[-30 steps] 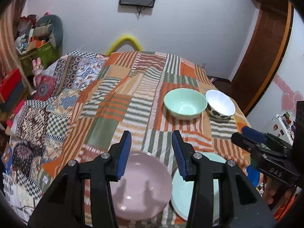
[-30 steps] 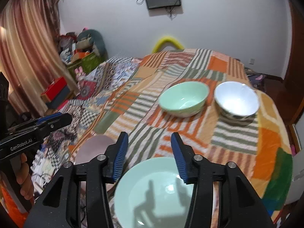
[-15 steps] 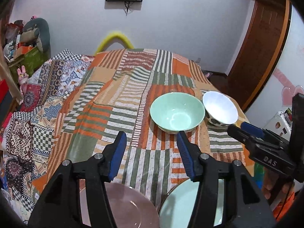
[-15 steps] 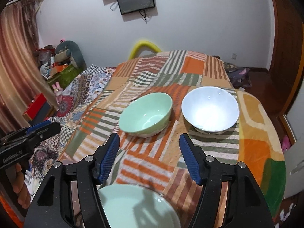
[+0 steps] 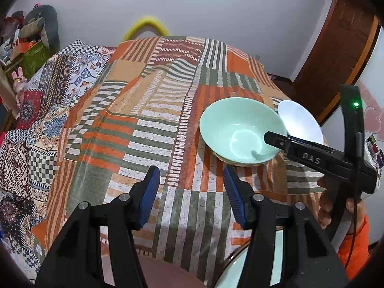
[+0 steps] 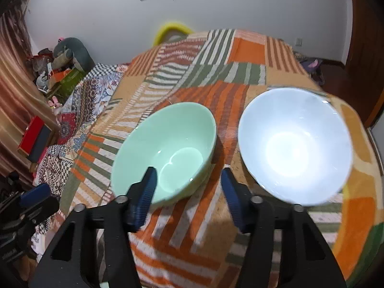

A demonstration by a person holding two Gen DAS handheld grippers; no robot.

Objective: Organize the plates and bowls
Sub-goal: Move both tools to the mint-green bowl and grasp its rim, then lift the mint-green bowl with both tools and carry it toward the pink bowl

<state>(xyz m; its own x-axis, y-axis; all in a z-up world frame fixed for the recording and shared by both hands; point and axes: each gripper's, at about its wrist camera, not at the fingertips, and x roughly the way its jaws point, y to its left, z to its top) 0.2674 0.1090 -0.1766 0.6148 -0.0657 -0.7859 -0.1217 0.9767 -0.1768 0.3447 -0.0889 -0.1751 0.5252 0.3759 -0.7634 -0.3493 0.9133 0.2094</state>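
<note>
1. Both grippers have advanced from the near plates to the bowls; right gripper fingers have just been closing, part open, empty.
2. Left gripper part open, empty.
3. Green bowl sits left, just beside white bowl, far on the counter.
4. Risk: a finger may nudge the neighbouring bowl.
5. Plates lie at near edge.

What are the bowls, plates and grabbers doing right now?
Green bowl: upright, empty, on the cloth.
White bowl: upright, empty, beside the green bowl.
Pink plate: flat, bare, at the near edge.
Green plate: flat, mostly hidden.
Left gripper: open, holding nothing.
Right gripper: open, jaws just closing, one finger over the green bowl's rim.
</note>
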